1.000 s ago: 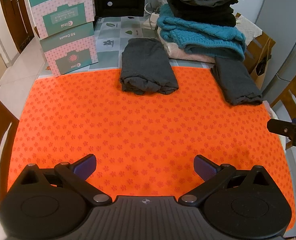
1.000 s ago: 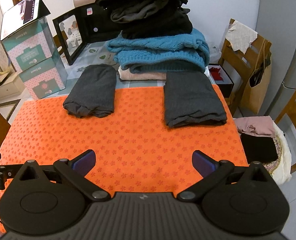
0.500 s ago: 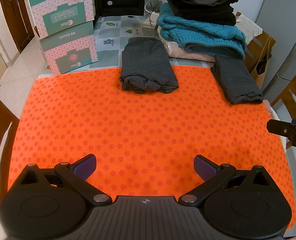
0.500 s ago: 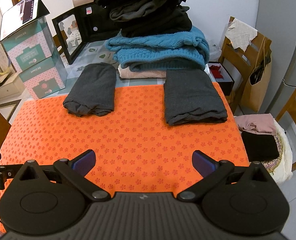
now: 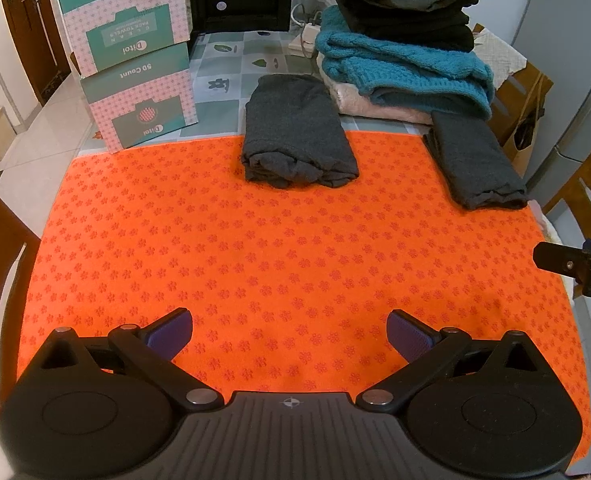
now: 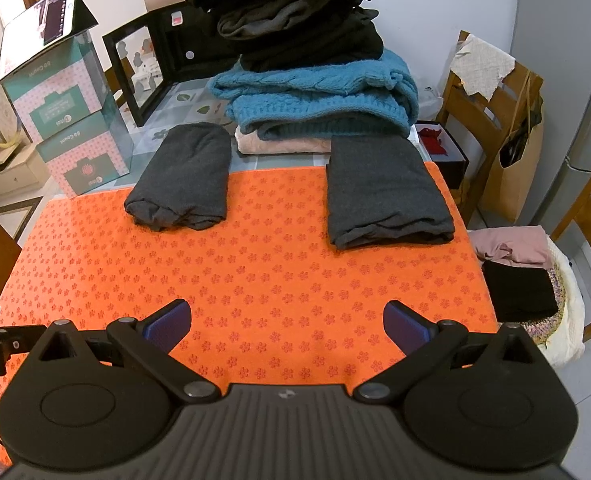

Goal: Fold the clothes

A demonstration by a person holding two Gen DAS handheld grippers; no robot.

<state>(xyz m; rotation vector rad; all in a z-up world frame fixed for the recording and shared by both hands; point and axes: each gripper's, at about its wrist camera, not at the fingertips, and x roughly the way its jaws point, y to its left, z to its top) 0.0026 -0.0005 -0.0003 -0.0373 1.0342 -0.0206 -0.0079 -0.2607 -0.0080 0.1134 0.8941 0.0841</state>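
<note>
Left claw [image 5: 289, 330] spread wide over orange mat [image 5: 255, 248], two folded grey garments [image 5: 299, 148] beyond

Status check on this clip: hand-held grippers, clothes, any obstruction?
Left hand-held gripper open, empty; right likewise. Two grey folded garments at mat's far edge. Nothing in the way.

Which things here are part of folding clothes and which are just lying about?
Job: two folded grey garments, teal knit sweater, black clothes pile, orange mat, clothes basket.
Lying about: towel boxes, tablet, paper bag.
</note>
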